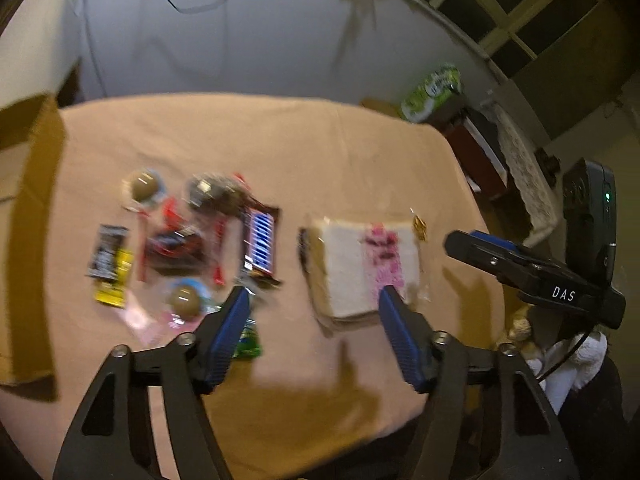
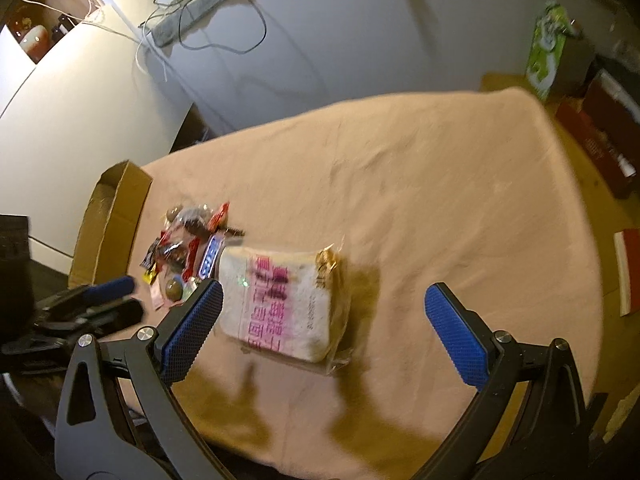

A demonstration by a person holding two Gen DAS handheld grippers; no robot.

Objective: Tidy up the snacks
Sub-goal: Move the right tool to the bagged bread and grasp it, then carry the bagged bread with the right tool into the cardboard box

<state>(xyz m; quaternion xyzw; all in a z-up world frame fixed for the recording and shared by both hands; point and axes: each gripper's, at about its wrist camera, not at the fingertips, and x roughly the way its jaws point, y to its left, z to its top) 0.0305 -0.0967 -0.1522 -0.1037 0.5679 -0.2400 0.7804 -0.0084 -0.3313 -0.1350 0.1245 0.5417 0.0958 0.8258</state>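
Peach tablecloth: bagged bread beside snack pile, cardboard box adjacent; both hand-held grippers wide, empty.

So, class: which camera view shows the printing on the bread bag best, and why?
The right wrist view: the bread bag lies close, its pink printing and gold end unobstructed. In the left wrist view the bag is blurrier, and the left gripper covers its near edge.

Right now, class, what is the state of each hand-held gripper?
Left hand-held gripper: open, holding nothing, above the snacks and bread bag.
Right hand-held gripper: open wide, empty, over the bread bag.
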